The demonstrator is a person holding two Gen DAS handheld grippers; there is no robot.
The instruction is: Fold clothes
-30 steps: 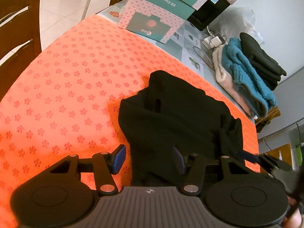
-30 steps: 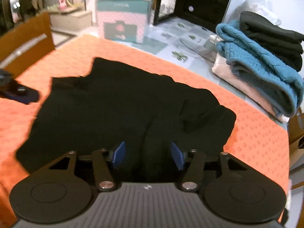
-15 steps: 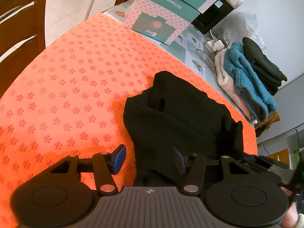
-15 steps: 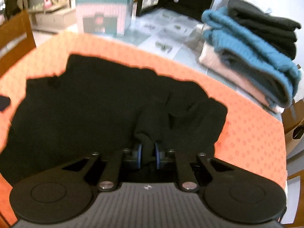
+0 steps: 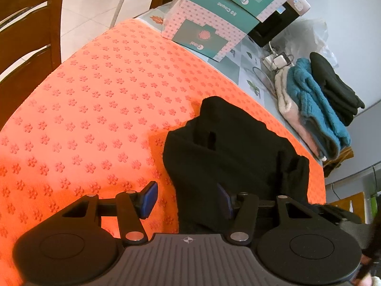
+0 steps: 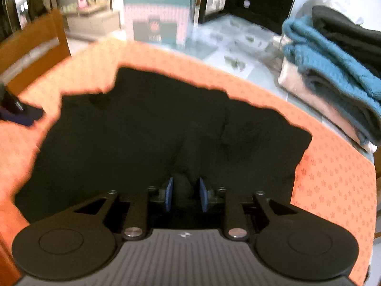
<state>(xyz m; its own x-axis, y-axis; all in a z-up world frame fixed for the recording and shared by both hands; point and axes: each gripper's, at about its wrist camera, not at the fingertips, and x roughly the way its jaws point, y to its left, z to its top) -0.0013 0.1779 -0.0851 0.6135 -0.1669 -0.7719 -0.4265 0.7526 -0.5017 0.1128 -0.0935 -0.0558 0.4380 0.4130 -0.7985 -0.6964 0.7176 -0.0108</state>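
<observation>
A black garment [image 5: 226, 147] lies crumpled on the orange flower-print mat [image 5: 95, 109]. My left gripper [image 5: 187, 200] is open low over the garment's near left edge; one blue pad is above the mat and the other is against the black cloth. My right gripper [image 6: 185, 193] is shut on a bunched ridge of the black garment [image 6: 142, 131] at its near edge, and creases run from the cloth up to the pads. The view is blurred. The left gripper shows at the left border of the right wrist view [image 6: 19, 114].
A stack of folded clothes [image 5: 316, 109] [image 6: 333, 78] in teal, pale pink and black sits past the mat's far right. Pink and teal boxes [image 5: 214, 23] [image 6: 157, 12] stand at the back beside a black box. A wooden chair [image 5: 28, 35] stands at the left.
The right gripper went from open to shut on a fold of the black garment, and its pads now stand slightly wider on the bunch. The left gripper stayed open and barely drifted.
</observation>
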